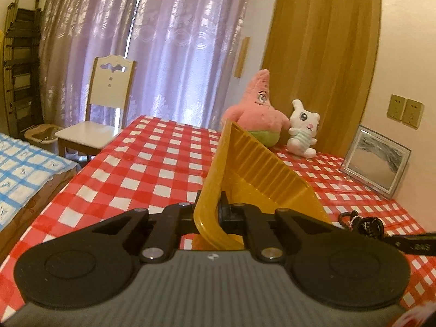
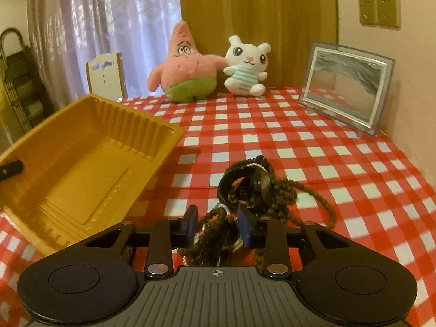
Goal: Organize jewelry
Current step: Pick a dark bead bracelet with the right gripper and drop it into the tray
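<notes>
The left tool (image 1: 215, 215) is clamped tight, pointing slightly downward. The right tool (image 2: 218, 224) tilts down more steeply, its fingers (image 2: 190, 222) narrowed.

Bedroom table dressed in a red-and-white checked cloth (image 2: 299, 141), with toys and a frame along its far edge.

A pink starfish plush (image 2: 188, 65) leans against a white bunny plush (image 2: 246, 65) in front of a wooden door (image 2: 259, 13). A clear picture frame (image 2: 346, 84) stands by the wall under two switch plates (image 2: 380, 9). Lilac curtains (image 1: 163, 41), a cream chair (image 1: 106, 103) and a blue-checked bed (image 1: 24, 169) lie beyond the table.
</notes>
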Available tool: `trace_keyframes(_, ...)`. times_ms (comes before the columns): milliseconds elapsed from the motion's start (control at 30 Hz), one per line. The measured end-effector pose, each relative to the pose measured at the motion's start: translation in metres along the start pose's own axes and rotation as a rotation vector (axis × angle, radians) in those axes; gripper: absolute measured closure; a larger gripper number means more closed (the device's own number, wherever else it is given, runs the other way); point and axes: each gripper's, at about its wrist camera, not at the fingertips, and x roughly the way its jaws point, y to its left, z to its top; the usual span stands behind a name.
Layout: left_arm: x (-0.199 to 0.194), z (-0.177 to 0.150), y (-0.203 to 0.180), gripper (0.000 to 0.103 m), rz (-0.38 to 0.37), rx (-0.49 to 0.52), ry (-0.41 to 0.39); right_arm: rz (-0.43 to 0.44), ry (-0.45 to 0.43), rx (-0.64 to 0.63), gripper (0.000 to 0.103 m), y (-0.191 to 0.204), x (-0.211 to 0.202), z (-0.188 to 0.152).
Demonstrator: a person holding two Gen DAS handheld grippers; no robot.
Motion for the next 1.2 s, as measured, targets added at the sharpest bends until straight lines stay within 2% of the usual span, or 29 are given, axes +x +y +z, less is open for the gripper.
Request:
trace_keyframes(200, -0.003, 0.001, -0.001, 0.095, -0.025, 0.021, -0.008, -0.011, 0.048, -0.033, 0.082, -0.002, 0.024, 0.001)
trace_keyframes(300, -0.003, 0.001, 0.000, 0.095, -0.025, 0.017, -0.006, -0.002, 0.029, -0.051, 0.096, -0.002, 0.020, -0.001)
trace_keyframes(333, -0.003, 0.001, 0.000, 0.095, -0.023, 0.015, -0.005, 0.003, 0.022, -0.044, 0.096, -0.003, 0.018, -0.001)
trace_keyframes(600, -0.005, -0.001, 0.001, 0.095, -0.023, 0.012, -0.003, 0.148, -0.073, 0.163, 0.096, -0.020, -0.014, 0.014)
trace_keyframes(700, -0.006, -0.002, 0.001, 0.095, -0.023, 0.011, -0.004, 0.202, -0.099, 0.201, 0.096, -0.017, -0.025, 0.024)
trace_keyframes(933, -0.014, -0.003, 0.000, 0.095, -0.020, 0.004, -0.009, 0.329, -0.127, 0.209, 0.096, 0.020, -0.031, 0.032)
trace_keyframes(1200, -0.019, -0.004, -0.001, 0.095, -0.017, -0.004, -0.007, 0.407, -0.085, 0.136, 0.095, 0.072, -0.017, 0.017)
